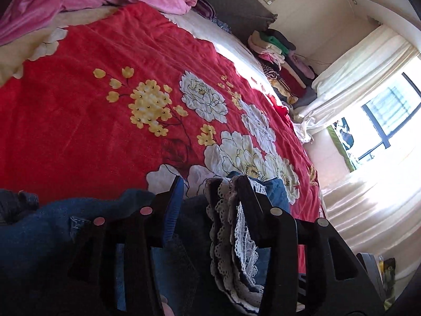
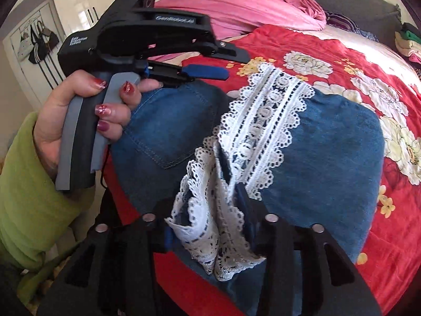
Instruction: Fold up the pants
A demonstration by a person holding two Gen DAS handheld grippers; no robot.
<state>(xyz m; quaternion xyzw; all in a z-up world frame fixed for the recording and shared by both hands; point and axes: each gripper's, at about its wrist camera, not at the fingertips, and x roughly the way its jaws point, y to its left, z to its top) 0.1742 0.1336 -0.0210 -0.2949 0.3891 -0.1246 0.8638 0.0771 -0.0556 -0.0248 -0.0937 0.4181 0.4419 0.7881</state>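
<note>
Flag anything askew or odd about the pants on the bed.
The lace hem of the pants is bunched and crumpled between the right gripper fingers, while the other lace band lies flat but slanted. Nothing looks damaged or spilled.
</note>
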